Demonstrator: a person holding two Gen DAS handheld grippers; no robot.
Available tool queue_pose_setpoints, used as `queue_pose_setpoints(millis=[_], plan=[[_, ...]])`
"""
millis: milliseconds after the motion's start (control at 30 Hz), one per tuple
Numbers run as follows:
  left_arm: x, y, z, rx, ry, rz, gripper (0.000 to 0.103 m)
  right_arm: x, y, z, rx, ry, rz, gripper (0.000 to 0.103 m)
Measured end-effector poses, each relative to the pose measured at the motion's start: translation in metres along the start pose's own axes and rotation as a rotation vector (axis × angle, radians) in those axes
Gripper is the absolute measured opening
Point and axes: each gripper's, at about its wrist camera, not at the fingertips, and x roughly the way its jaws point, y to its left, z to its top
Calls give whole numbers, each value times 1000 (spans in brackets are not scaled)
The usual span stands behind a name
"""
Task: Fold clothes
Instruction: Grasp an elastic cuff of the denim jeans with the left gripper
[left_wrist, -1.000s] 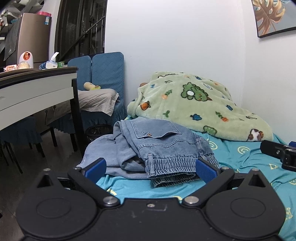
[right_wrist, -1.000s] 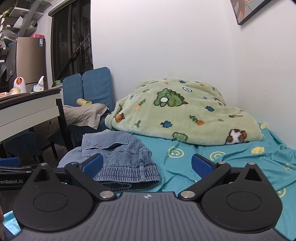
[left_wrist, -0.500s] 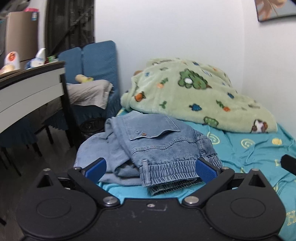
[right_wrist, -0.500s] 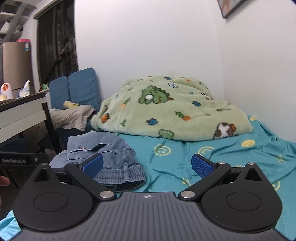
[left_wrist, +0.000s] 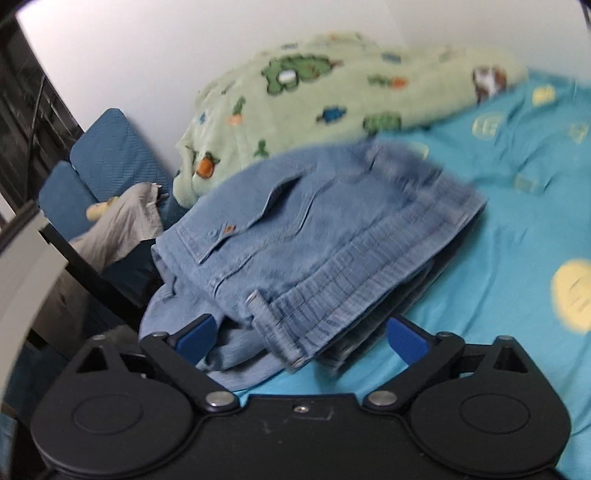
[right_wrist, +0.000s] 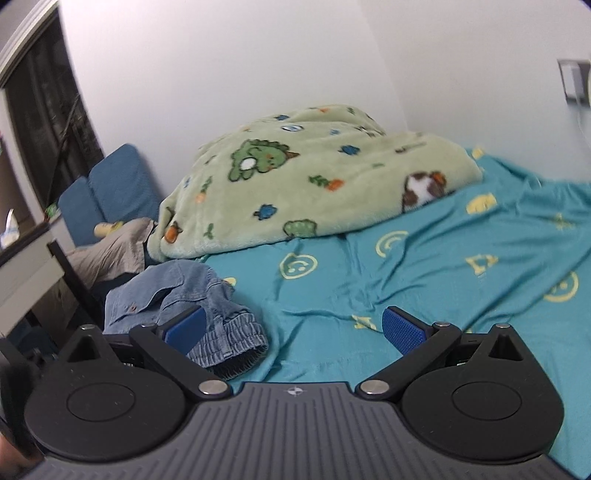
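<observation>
Denim garment (left_wrist: 325, 236): light blue, bunched in loose layers, elastic ribbed waistband towards the camera, buttoned pocket flap on top; lies at the near left edge of the bed, just beside the blanket.
Left gripper (left_wrist: 301, 338): blue-padded fingers (left_wrist: 194, 334) wide apart and closing, waistband edge between them, pads not pressing on it.
Right gripper (right_wrist: 293, 330): fingers spread wide, holding nothing, above bare sheet beside the garment.
Bed sheet (right_wrist: 424, 280): teal, yellow smiley and letter prints, wrinkled.
Blanket (right_wrist: 310, 184): pale green fleece, cartoon animal print, heaped against the white wall.
Blue cushions (right_wrist: 110, 188): left of bed, grey cloth draped below.
</observation>
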Motion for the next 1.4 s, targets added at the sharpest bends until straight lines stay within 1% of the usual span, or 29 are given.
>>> queue_pose_setpoints(millis=[67, 133, 167, 200, 300, 333, 400, 433, 467, 533, 567, 633, 700, 767, 800, 867, 933, 1000, 1167, 1267, 1400], plan=[[14, 2, -5, 0, 36, 29, 94, 4, -5, 0, 38, 7, -1, 103], [21, 8, -10, -6, 47, 74, 80, 8, -9, 0, 62, 25, 11, 103], [22, 11, -13, -20, 41, 85, 79, 10, -10, -1, 67, 31, 15, 103], [22, 16, -17, -48, 28, 78, 77, 11, -9, -2, 67, 35, 17, 103], [16, 26, -24, -117, 1, 41, 64, 12, -7, -4, 67, 42, 30, 103], [16, 25, -20, -127, -5, 39, 58, 12, -6, -6, 64, 47, 34, 103], [14, 25, -13, -164, -20, 26, 50, 17, -8, -4, 62, 58, 43, 103], [12, 25, -10, -196, -29, 21, 46, 18, -7, -5, 60, 63, 47, 103], [10, 24, -7, -233, -39, 15, 45, 17, -7, -6, 57, 66, 50, 103], [9, 24, -1, -306, -56, 10, 35, 16, -5, -7, 51, 71, 52, 103], [9, 23, 2, -341, -61, 12, 33, 16, -4, -7, 50, 74, 55, 103], [9, 21, 8, -406, -68, 17, 33, 15, -2, -8, 39, 79, 62, 103], [9, 22, 11, -427, -77, 15, 32, 14, 0, -10, 20, 84, 64, 103], [7, 25, 13, -447, -90, 20, 26, 20, 3, -15, -8, 99, 62, 103], [6, 29, 14, -464, -93, 28, 15, 22, 4, -17, -20, 107, 60, 103], [4, 37, 15, -510, -100, 16, 13, 25, 6, -20, -41, 120, 60, 103], [-1, 44, 17, -546, -126, 1, 12, 29, 10, -22, -61, 128, 64, 102], [-5, 48, 20, -564, -151, -10, 11, 34, 14, -26, -90, 133, 71, 102], [-10, 56, 23, -617, -168, -48, 11, 56, 24, -37, -157, 172, 79, 99], [-11, 62, 24, -647, -170, -69, 11, 70, 25, -43, -160, 195, 81, 93], [-15, 70, 24, -685, -197, -88, 11, 87, 26, -43, -154, 188, 104, 87]])
